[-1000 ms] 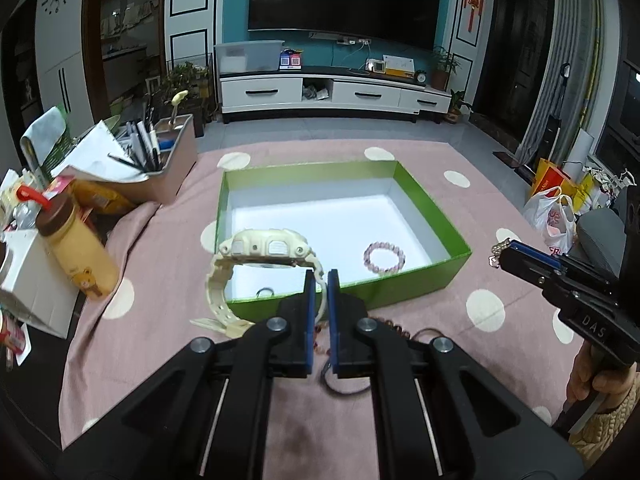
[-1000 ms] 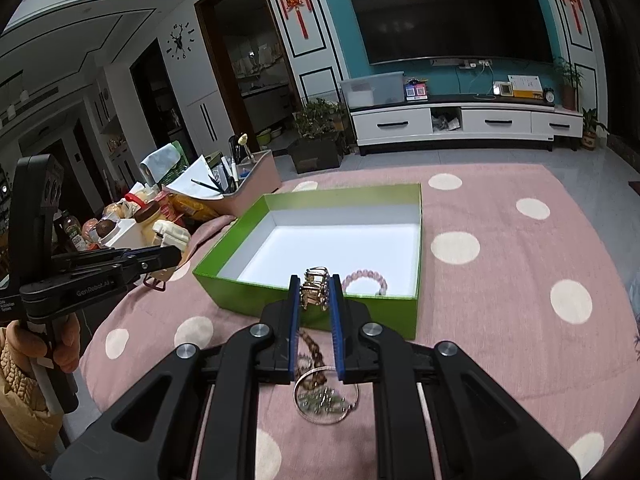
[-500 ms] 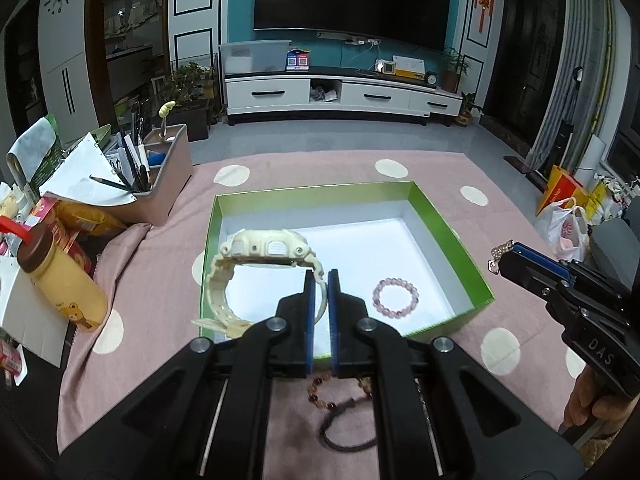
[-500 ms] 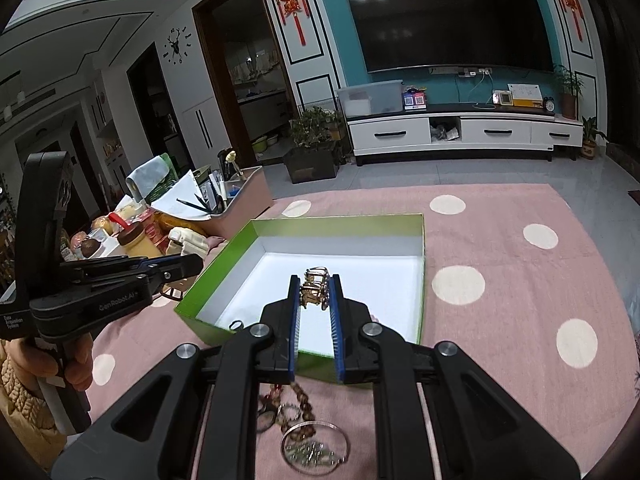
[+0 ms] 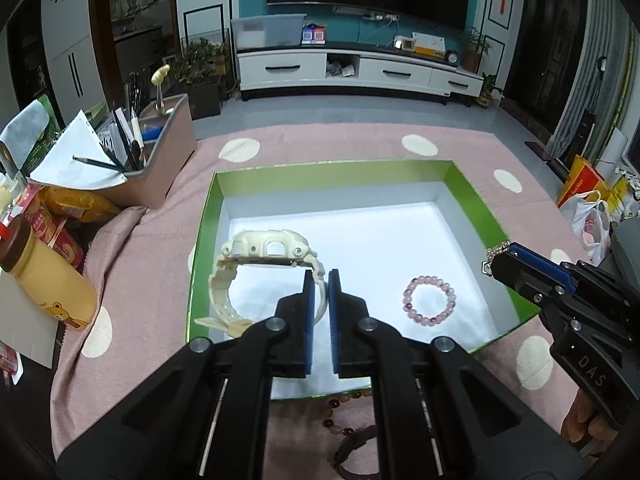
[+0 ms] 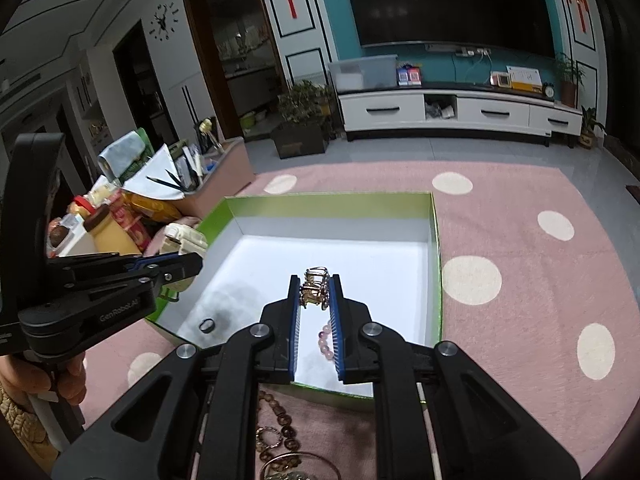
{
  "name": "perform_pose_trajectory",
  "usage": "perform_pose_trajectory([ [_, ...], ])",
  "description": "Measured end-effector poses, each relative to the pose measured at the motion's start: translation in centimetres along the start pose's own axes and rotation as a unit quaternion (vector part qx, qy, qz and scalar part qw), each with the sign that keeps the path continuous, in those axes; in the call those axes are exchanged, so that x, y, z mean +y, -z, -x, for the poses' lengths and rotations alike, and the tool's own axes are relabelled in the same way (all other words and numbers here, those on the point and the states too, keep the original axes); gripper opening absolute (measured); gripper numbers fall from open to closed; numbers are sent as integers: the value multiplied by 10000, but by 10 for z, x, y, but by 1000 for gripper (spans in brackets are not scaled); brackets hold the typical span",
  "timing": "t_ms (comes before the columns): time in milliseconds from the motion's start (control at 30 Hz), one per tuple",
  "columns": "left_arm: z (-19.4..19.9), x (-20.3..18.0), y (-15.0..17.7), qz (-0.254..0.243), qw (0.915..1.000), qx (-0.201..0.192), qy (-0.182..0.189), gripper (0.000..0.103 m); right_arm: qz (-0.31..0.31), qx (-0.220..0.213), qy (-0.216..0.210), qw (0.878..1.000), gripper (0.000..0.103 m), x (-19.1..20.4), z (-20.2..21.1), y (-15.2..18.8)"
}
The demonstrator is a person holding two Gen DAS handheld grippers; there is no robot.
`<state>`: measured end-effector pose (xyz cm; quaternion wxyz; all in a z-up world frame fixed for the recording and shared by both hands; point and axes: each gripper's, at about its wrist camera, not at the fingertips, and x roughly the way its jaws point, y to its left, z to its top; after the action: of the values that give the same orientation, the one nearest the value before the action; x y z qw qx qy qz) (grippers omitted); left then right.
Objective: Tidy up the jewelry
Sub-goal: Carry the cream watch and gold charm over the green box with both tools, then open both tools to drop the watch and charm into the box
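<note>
A green box with a white floor (image 5: 472, 196) (image 6: 436, 248) lies on the pink dotted cloth. A pink bead bracelet (image 5: 429, 299) (image 6: 325, 340) and a small dark ring (image 6: 206, 325) lie inside it. My left gripper (image 5: 318, 276) is shut on the strap of a cream watch (image 5: 264, 250) and holds it above the box's left half. My right gripper (image 6: 316, 282) is shut on a gold chain piece (image 6: 315, 290) above the box floor. In the left wrist view the right gripper (image 5: 500, 258) sits at the box's right rim.
Bead strands and a dark band (image 5: 352, 440) lie on the cloth in front of the box, with more beads and a ring hoop (image 6: 280, 440). A pen holder (image 5: 160, 160), a yellow bottle (image 5: 44, 280) and snack packs crowd the left edge.
Both grippers have moved forward from in front of the box to above its inside, carrying the watch and the gold chain piece with them.
</note>
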<state>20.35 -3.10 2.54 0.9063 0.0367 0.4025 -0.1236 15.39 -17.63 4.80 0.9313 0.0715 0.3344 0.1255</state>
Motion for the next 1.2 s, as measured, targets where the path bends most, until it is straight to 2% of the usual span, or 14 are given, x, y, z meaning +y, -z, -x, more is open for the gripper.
perform_pose_trajectory([
  [333, -21, -3, 7, -70, 9995, 261, -133, 13, -77, 210, 144, 9996, 16, -6, -15, 5],
  [433, -15, -5, 6, -135, 9996, 182, -137, 15, -138, 163, 228, 9995, 35, -9, -12, 5],
  [467, -13, -6, 5, -144, 9997, 147, -149, 19, -155, 138, 244, 9995, 39, -10, -10, 6],
  [600, -2, -6, 4, -158, 9998, 21, -153, 32, -202, 56, 252, 9995, 44, -11, 0, 7],
  [667, 2, -6, 5, -140, 9998, -9, -142, 47, -198, 14, 297, 9994, 49, -11, 8, 9],
  [767, 13, -5, 9, -135, 9998, -84, -145, 63, -205, -59, 348, 9992, 53, -11, 23, 14],
  [800, 16, -4, 11, -129, 9998, -94, -148, 66, -225, -78, 366, 9990, 62, -12, 27, 16],
  [867, 25, -2, 15, -78, 9998, -113, -130, 72, -289, -141, 410, 9986, 67, -13, 39, 22],
  [933, 33, 2, 22, 7, 9999, -113, -118, 80, -348, -150, 426, 9984, 69, -14, 49, 28],
  [1067, 48, 11, 37, 161, 9998, -63, -80, 89, -462, -124, 452, 9978, 77, -13, 66, 39],
  [1200, 61, 17, 55, 269, 9996, -4, -59, 91, -535, -96, 471, 9974, 82, -11, 82, 50],
])
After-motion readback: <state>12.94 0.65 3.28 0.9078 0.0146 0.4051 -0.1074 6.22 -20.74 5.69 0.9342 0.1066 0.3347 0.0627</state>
